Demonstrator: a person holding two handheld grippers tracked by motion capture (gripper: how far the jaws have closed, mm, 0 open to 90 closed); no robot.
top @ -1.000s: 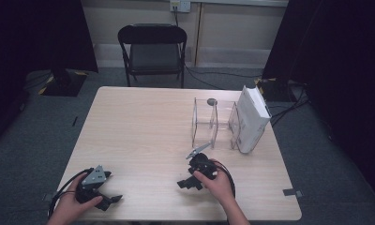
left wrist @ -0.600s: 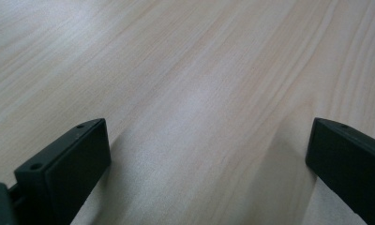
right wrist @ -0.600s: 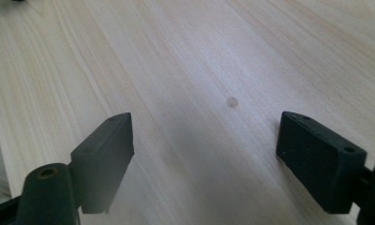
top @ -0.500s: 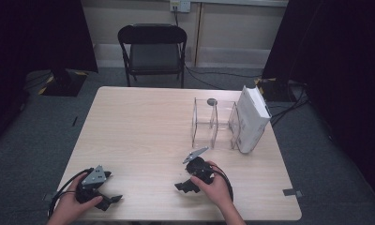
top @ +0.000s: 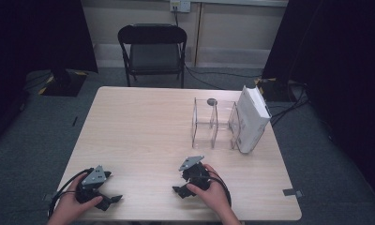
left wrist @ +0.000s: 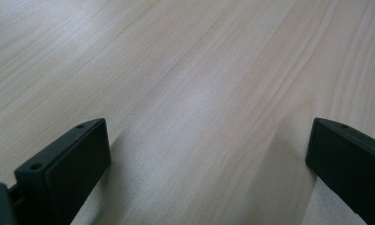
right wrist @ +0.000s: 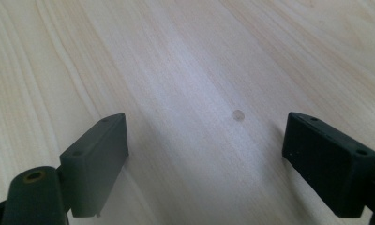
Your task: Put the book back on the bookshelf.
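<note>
while blocky black fingers gape, pale woodgrain table lies smooth.

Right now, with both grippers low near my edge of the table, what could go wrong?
The white box leans on the clear acrylic divider rack near the table's far right edge; a knock could tip it off. The right hand-held gripper, open, has nothing between its jaws. Trailing black cables could snag at the table's near edge.
</note>
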